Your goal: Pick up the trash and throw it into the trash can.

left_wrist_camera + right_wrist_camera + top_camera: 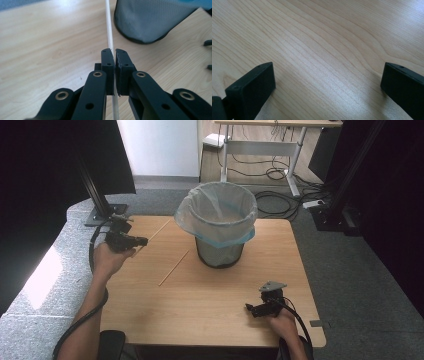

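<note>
Left gripper (141,240) sits at the left of the high view, jaws pinched tight on a thin wooden stick (154,234) that slants toward the upper right, just left of the bin (218,222). In the left gripper view that stick (109,30) runs straight up between the pads. A second stick (173,268) lies loose at the table's (200,310) centre. Right gripper (252,309), lower right, jaws wide apart over bare wood.

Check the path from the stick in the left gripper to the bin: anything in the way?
Nothing visible does. The left gripper is shut on a thin wooden stick, and bare table lies between it and the lined bin. A second stick lies flat, below that path.
</note>
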The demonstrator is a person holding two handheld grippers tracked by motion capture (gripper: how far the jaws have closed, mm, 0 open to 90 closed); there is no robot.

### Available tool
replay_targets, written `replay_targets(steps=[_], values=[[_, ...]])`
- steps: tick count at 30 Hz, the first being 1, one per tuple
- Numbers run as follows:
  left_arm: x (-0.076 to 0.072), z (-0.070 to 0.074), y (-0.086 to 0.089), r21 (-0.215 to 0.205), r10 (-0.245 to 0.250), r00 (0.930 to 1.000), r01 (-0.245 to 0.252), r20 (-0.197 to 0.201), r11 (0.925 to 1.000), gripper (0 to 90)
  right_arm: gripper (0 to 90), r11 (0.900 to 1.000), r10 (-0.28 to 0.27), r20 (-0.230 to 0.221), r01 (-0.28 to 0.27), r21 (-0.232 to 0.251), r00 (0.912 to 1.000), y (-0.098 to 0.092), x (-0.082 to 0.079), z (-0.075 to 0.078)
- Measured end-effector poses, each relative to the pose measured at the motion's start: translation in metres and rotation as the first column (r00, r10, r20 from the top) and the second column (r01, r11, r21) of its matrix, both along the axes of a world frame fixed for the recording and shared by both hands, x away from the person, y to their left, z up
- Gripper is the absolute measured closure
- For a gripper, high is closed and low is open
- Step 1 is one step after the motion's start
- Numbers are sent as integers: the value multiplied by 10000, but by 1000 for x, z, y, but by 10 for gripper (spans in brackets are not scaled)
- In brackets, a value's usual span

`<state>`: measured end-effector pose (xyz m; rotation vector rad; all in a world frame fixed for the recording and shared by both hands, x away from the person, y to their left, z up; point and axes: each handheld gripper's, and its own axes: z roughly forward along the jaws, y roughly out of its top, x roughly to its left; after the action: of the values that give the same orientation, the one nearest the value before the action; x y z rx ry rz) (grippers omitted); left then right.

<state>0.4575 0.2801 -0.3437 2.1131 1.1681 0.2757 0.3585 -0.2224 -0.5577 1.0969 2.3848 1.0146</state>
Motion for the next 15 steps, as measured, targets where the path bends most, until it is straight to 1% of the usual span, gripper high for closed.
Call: replay_targets(steps=[1, 2, 3, 4, 5, 6, 7, 8, 9, 10, 11, 13, 14, 15], values=[[0, 0, 0, 0, 0, 10000, 0, 0, 10000, 862, 0, 10000, 0, 0, 0, 0, 10000, 0, 0, 0], [1, 7, -1, 45, -41, 10000, 40, 38, 10000, 863, 0, 10000, 6, -6, -6, 6, 10000, 0, 0, 0], [2, 21, -3, 77, -144, 9999, 144, 93, 9999, 862, 0, 10000, 26, 1, -26, -11, 10000, 0, 0, 0], [3, 27, -5, 86, -168, 9998, 167, 135, 9998, 862, 0, 10000, 9, -5, -9, 14, 10000, 0, 0, 0], [3, 27, -5, 86, -168, 9998, 167, 135, 9998, 862, 0, 10000, 9, -5, -9, 14, 10000, 0, 0, 0], [4, 34, -6, 74, -185, 9997, 184, 157, 9998, 862, 0, 10000, 14, -5, -14, 13, 10000, 0, 0, 0], [6, 46, -10, 83, -302, 9993, 301, 240, 9995, 862, 0, 10000, 26, 9, -26, 6, 10000, 0, 0, 0], [7, 52, -13, 81, -360, 9990, 358, 266, 9993, 863, 0, 10000, 14, 18, -14, 4, 10000, 0, 0, 0], [7, 52, -13, 81, -360, 9990, 358, 266, 9993, 863, 0, 10000, 14, 18, -14, 4, 10000, 0, 0, 0], [9, 64, -20, 137, -489, 9982, 484, 348, 9987, 862, 0, 10000, 25, 21, -25, 3, 10000, 0, 0, 0], [9, 64, -20, 137, -489, 9982, 484, 348, 9987, 862, 0, 10000, 25, 21, -25, 3, 10000, 0, 0, 0], [12, 75, -28, 167, -650, 9970, 644, 414, 9978, 862, 0, 10000, 41, 0, -41, -11, 10000, 0, 0, 0], [15, 86, -37, 156, -819, 9955, 813, 472, 9966, 862, 0, 10000, 49, 0, -49, -9, 10000, 0, 0, 0], [15, 86, -37, 156, -819, 9955, 813, 472, 9966, 862, 0, 10000, 49, 0, -49, -9, 10000, 0, 0, 0]])
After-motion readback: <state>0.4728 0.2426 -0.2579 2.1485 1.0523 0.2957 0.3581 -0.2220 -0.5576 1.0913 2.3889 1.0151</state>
